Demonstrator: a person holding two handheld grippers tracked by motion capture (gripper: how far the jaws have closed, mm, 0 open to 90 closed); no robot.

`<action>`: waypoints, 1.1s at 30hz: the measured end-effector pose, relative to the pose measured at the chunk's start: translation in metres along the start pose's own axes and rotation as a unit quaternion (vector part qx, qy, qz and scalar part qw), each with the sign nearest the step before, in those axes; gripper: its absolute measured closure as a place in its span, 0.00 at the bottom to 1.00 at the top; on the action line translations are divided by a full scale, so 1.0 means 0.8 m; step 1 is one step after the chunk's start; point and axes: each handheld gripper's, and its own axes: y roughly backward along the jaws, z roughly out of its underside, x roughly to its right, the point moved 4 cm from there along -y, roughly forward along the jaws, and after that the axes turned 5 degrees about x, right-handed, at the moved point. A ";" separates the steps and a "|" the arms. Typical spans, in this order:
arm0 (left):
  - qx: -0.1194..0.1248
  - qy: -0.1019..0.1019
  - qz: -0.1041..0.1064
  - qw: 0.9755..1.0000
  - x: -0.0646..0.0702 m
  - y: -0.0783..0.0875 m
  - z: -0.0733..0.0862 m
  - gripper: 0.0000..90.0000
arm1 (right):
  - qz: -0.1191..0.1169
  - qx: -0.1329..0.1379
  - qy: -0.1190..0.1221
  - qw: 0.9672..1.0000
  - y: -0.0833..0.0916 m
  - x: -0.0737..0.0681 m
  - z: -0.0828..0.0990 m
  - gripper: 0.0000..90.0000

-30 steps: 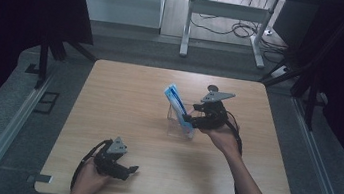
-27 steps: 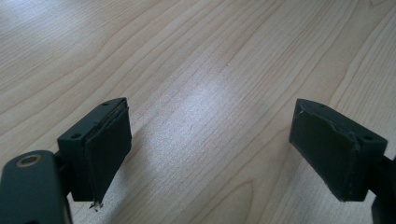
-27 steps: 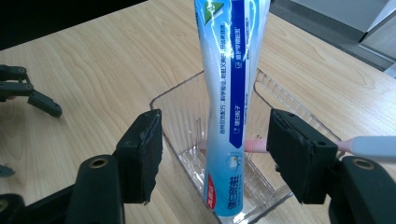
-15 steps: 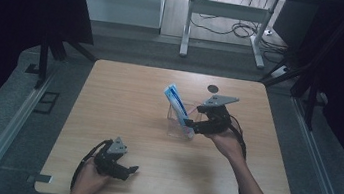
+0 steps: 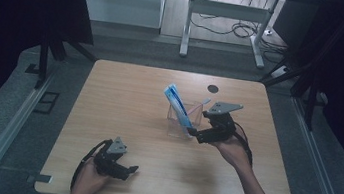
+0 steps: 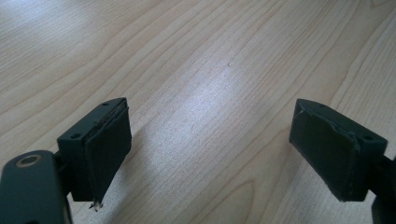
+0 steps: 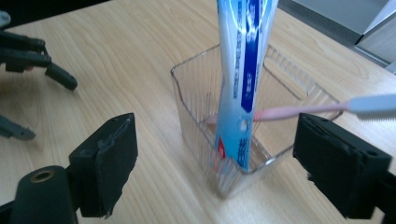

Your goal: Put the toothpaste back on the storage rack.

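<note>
Change since a second ago: right claw [image 5: 194, 132] has let go of the toothpaste tube [image 5: 178, 105] and drawn back from it toward the person; its jaws have just been opening, with nothing pinched between them now.
Toothpaste tube: stands in the clear plastic holder [image 5: 182, 118] near the middle of the table [image 5: 109, 99], lower end on the holder's floor, top leaning up and away toward the table's far left.
Tube's long axis: steep, tilted rather than upright; in the right gripper view the tube [image 7: 243, 88] rises out of the holder's near corner and out of frame.
Holder's other content: pink toothbrush [image 7: 299, 109] lies slanted in the holder [image 7: 196, 116], its white head over the rim on the side toward the right claw.
Key relation: tube and holder sit straight ahead of the right claw [image 7: 215, 172], apart from both pads, on the line between the spread jaws.
Nearer hand: right hand [image 5: 233, 150], just beside the holder; the left is well apart from it.
Right arm pose: forearm comes in from the bottom right, claw held roughly level and pointing left at the holder's base.
Left claw [image 5: 131, 171]: spread wide over bare wood, holding nothing, by the near left edge; its pads [image 6: 109, 149] hang just above the table.
Judgement: placing looks done; a further retreat should keep clear of the toothbrush head.
</note>
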 end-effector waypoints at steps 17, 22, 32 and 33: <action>0.006 0.004 0.001 1.000 0.000 0.001 -0.001 0.15 | 0.003 -0.010 -0.013 1.000 0.023 -0.005 0.037 0.09; 0.005 0.003 0.001 1.000 0.001 0.000 -0.001 0.15 | 0.009 -0.013 -0.010 1.000 0.032 -0.006 0.047 0.04; 0.006 0.001 0.001 1.000 0.001 0.000 -0.001 0.15 | 0.024 -0.018 -0.006 1.000 0.053 -0.011 0.064 0.01; 0.006 0.001 0.001 1.000 0.001 0.000 -0.001 0.15 | 0.025 -0.017 -0.008 1.000 0.056 -0.011 0.065 0.01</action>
